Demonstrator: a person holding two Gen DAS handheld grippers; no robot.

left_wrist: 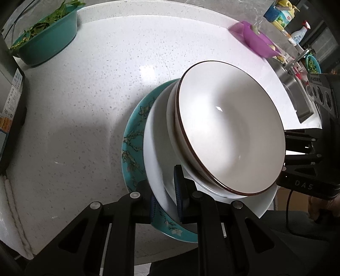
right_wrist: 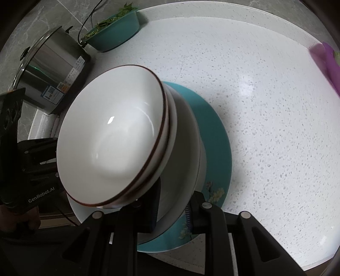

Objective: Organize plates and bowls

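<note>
A teal flowered plate carries a white plate and nested white bowls, the top bowl having a brown rim. My left gripper is shut on the near rims of both plates. On the opposite side, my right gripper is likewise shut on the two rims. Each gripper also appears in the other's view: the right gripper and the left gripper. The stack hangs low over the white speckled counter; I cannot tell whether it touches.
A teal basin of greens stands at the back of the counter. A steel cooker is beside it. A purple container, bottles and a sink lie on the other side.
</note>
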